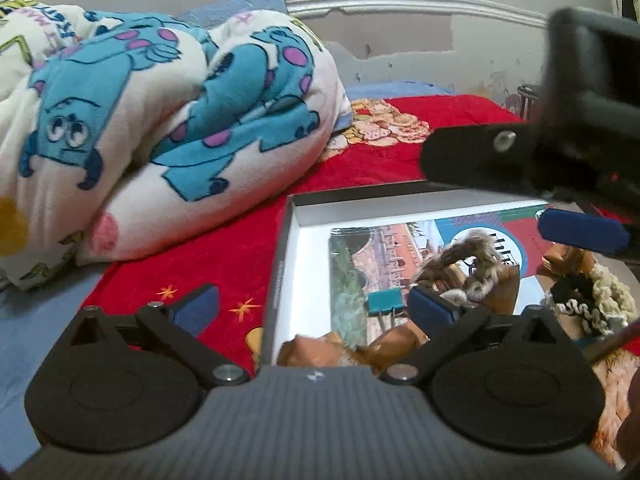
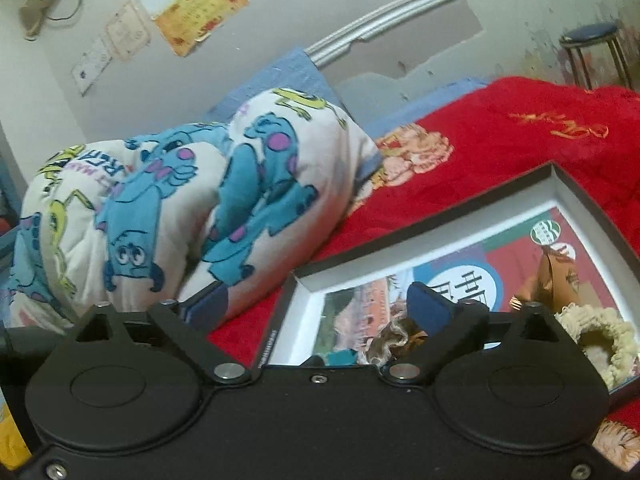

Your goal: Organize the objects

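Bedding fills both views: a red blanket (image 1: 376,160) spans the middle, and a rolled cartoon-print quilt (image 1: 160,120) bulges at upper left. At lower right of each frame a shallow dark-rimmed box (image 1: 280,264) lies on the blanket, holding a printed booklet (image 1: 424,236), a cream knitted scrunchie (image 2: 600,340), a brown fuzzy scrunchie (image 1: 468,264), what may be a black-and-white one (image 1: 580,308), blurred, and a teal binder clip (image 1: 384,300). The left gripper (image 1: 316,304) stands wide and empty at bottom centre over the box's near left edge, while the right gripper (image 2: 316,308), also spread wide and empty, sits at its frame's bottom centre.
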The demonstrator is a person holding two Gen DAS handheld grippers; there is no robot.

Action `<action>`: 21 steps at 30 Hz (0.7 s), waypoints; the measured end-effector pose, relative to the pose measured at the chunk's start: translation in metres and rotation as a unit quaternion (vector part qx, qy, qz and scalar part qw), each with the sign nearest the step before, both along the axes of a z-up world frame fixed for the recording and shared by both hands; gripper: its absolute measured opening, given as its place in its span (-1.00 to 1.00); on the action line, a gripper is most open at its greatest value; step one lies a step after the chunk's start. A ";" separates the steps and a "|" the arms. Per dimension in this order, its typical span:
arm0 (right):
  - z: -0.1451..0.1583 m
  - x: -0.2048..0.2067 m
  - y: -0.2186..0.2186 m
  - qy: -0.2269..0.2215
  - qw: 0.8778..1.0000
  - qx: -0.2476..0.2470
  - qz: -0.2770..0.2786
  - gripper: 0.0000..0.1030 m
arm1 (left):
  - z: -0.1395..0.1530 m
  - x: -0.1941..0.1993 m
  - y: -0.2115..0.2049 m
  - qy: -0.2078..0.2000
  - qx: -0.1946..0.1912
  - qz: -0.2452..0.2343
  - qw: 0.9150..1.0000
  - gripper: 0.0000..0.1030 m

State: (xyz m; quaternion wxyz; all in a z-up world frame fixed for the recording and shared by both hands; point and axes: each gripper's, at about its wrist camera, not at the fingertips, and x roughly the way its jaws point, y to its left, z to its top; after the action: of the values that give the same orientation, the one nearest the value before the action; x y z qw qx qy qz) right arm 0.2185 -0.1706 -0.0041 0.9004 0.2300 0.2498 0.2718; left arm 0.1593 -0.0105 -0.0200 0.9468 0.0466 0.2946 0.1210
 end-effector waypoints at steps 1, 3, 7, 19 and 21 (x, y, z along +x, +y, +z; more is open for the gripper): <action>0.003 -0.003 -0.001 -0.001 1.000 -0.002 0.001 0.97 | 0.002 -0.005 0.000 -0.004 -0.002 -0.001 1.000 1.00; 0.009 -0.011 -0.003 0.002 1.000 -0.012 0.000 0.97 | 0.009 -0.016 -0.001 -0.014 -0.003 -0.013 1.000 1.00; 0.023 -0.030 -0.009 -0.012 0.999 -0.036 -0.012 1.00 | 0.019 -0.041 -0.008 -0.036 -0.002 -0.023 0.999 1.00; 0.072 -0.084 -0.044 -0.056 0.993 -0.103 -0.016 1.00 | 0.037 -0.112 -0.007 -0.051 -0.052 -0.018 0.997 1.00; 0.079 -0.097 -0.053 -0.062 0.991 -0.115 -0.024 1.00 | 0.041 -0.120 -0.006 -0.055 -0.067 -0.016 0.996 1.00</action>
State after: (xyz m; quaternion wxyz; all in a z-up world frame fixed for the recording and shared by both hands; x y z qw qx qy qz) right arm 0.1216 -0.2234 0.0749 0.9407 0.1139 0.2178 0.2337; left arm 0.0391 -0.0170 0.0211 0.9644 -0.0187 0.2484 0.0883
